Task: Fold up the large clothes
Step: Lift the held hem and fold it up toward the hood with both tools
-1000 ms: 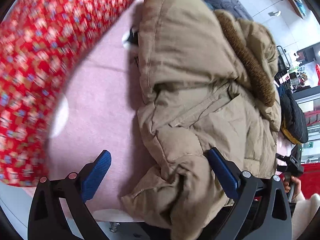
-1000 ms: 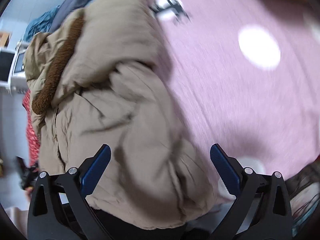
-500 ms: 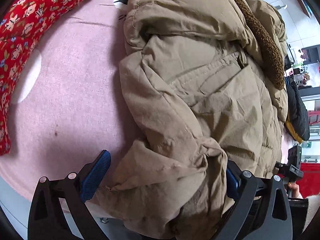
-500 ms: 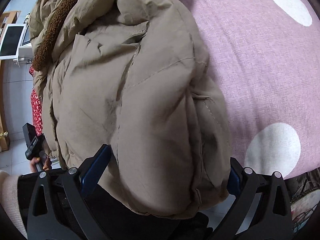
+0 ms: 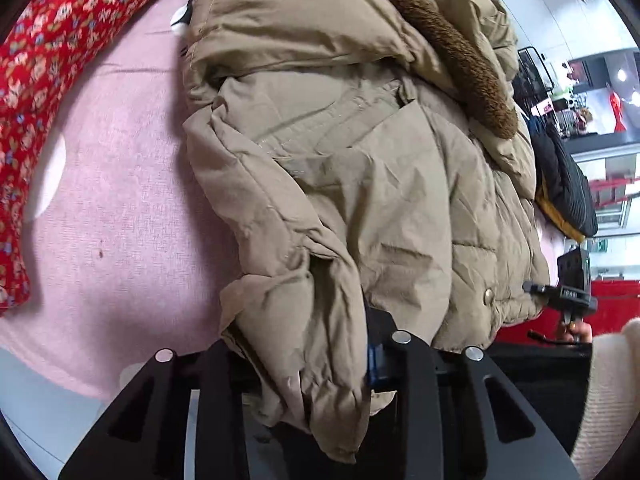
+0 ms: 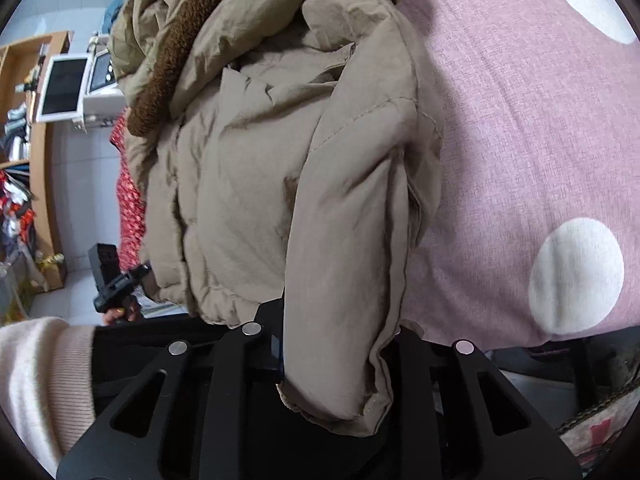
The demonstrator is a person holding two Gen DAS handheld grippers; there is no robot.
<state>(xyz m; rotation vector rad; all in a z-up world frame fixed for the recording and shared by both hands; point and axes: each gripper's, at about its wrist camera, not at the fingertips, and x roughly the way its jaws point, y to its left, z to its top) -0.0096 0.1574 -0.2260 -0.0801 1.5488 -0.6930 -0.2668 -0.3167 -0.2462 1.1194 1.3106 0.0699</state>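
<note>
Between the fingers of the left claw [image 5: 304,354] sits a thick bunch of the tan padded coat's [image 5: 360,184] hem, and the jaws are clamped tight on it; the right claw [image 6: 340,354] is likewise pinched shut on a bulky fold at the coat's other near corner. The coat [image 6: 288,152] lies heaped on a pink polka-dot bed cover [image 6: 520,128], its brown fleece-trimmed hood [image 5: 452,48] at the far end and its near hem hanging past the bed's edge toward the person.

The main risk, as I judge it, is slip: each claw holds a wad of slick, puffy fabric rather than a flat edge, so a lift could let layers squeeze out unevenly and one corner drop. The two grips also look uneven in how much cloth they have gathered, which would skew any fold line. Sleeves seem tucked loosely on top; carrying the hem toward the hood could tumble them sideways. A red floral cloth [image 5: 44,64] lies close on the left and could be dragged along. Trapped air will likely make the fold spring back open.
</note>
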